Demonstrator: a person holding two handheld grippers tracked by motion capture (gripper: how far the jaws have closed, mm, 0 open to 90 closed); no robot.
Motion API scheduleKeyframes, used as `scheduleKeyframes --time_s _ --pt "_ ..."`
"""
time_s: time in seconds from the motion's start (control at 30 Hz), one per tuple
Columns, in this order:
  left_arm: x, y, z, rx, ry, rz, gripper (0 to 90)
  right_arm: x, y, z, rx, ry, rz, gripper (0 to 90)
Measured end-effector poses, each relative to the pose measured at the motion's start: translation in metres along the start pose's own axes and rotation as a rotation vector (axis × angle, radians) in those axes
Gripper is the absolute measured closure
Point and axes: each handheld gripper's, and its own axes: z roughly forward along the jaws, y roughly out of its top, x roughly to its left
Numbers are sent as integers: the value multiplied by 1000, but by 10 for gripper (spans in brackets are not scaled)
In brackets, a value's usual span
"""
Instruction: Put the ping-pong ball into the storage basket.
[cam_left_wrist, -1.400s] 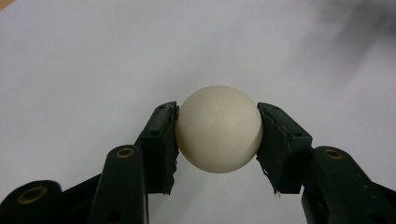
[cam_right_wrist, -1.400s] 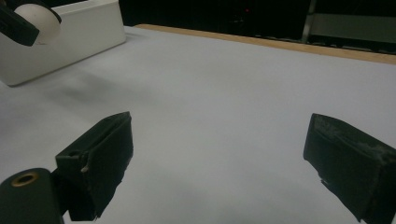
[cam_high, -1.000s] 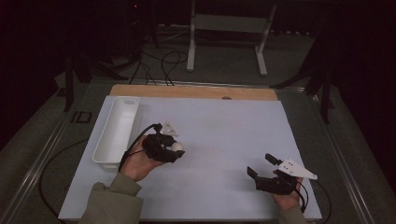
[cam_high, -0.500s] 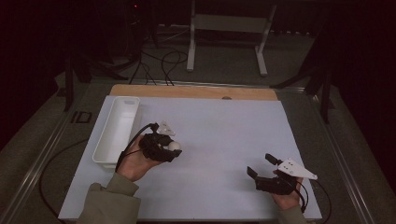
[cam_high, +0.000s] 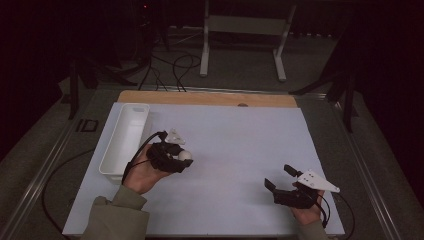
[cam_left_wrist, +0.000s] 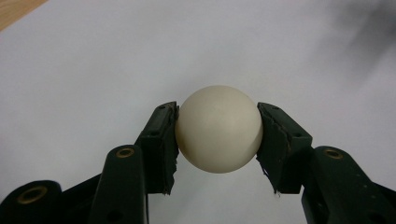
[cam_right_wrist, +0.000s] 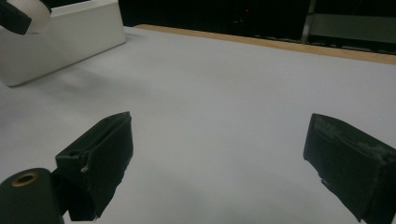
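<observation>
A cream-white ball (cam_left_wrist: 218, 129) sits clamped between the two black pads of my left gripper (cam_left_wrist: 217, 140), held a little above the white table sheet. From the high view the same ball (cam_high: 185, 155) shows at the tip of the left gripper (cam_high: 181, 159), just right of the white tray (cam_high: 125, 140). My right gripper (cam_high: 278, 178) rests near the table's front right, jaws spread wide with nothing between them. In the right gripper view its fingers (cam_right_wrist: 100, 161) frame bare sheet, and the ball (cam_right_wrist: 29, 16) shows at the top left.
The long white tray (cam_right_wrist: 65, 39) stands along the sheet's left side. A wooden strip (cam_high: 205, 98) runs along the far edge of the table. Metal stand legs (cam_high: 242, 45) and cables lie on the dark floor beyond. Bare sheet (cam_high: 240, 145) lies between the two hands.
The left hand with the ball has shifted very slightly; the grip is the same. The right hand has kept still.
</observation>
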Motion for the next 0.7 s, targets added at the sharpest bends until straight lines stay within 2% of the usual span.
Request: scheduleKeyframes --time_s 0.7 --pt "3 0 -8 5 16 8 512 0 0 0 3 1 1 80"
